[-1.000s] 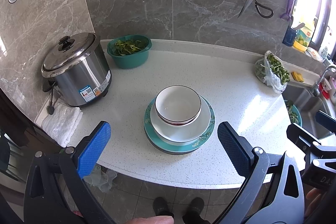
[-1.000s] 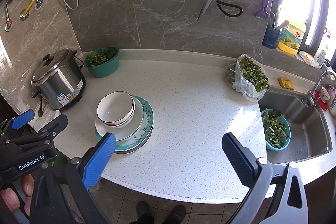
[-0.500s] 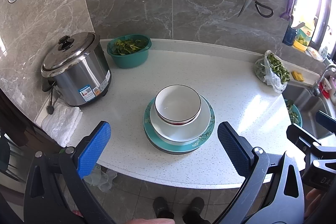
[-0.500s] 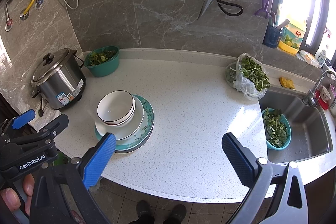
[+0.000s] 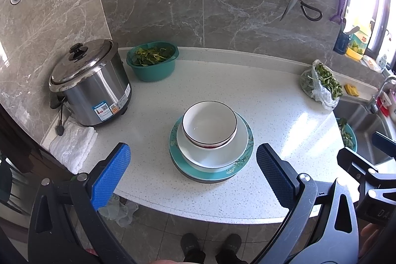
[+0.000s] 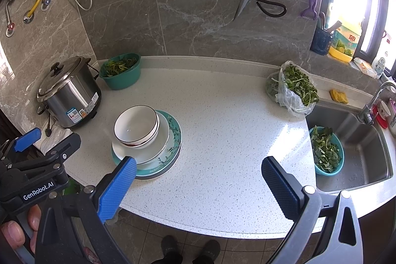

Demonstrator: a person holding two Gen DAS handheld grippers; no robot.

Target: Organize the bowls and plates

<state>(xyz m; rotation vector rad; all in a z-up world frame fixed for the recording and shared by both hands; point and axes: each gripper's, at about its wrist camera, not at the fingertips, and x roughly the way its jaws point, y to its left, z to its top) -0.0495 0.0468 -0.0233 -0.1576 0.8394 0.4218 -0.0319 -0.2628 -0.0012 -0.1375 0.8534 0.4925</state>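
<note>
While both grippers hover wide open and empty over the counter's near edge, one stack of dishes [image 5: 210, 140] sits mid-counter.

The left gripper [image 5: 193, 172] brackets the stack from above; the right gripper [image 6: 198, 180] hangs beside it; two black-rimmed white bowls [image 6: 136, 126] nest on one white plate [image 5: 212, 155], over one teal floral plate [image 5: 245, 152] and a darker plate beneath, barely visible; one steel rice cooker [image 5: 91, 83] and one teal basin of greens [image 5: 152, 63] stand at the back left; one bag of greens [image 6: 294, 88] lies near the sink [image 6: 358, 140].
</note>
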